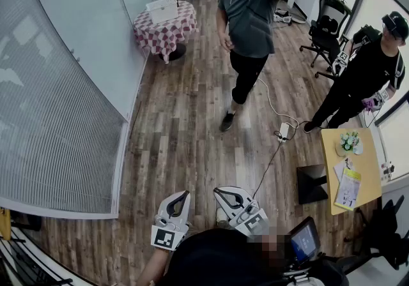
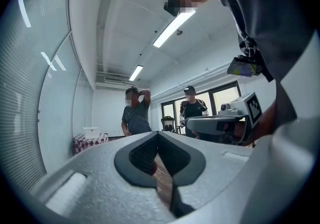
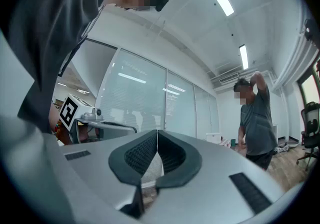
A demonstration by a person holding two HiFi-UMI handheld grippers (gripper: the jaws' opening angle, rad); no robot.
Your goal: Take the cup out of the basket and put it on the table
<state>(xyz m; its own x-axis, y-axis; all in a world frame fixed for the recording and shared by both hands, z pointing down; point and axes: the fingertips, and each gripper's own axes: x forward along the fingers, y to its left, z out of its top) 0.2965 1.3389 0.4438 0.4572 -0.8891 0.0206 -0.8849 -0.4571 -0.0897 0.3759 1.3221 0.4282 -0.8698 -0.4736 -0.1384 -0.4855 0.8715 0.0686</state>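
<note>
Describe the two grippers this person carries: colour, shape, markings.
Both the left gripper and the right gripper are pale grey plastic shells tapering to a point. Black ribbed pads line the jaws. Each carries a white cube printed with black square markers. The person's top is black.

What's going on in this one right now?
Nothing is being handled yet. The person wearing the camera holds the left gripper and the right gripper close to the body, both with jaws together and nothing between them. No cup or basket shows in any view. Ahead, a person in a grey shirt and a person in black stand near a checkered table.
</note>
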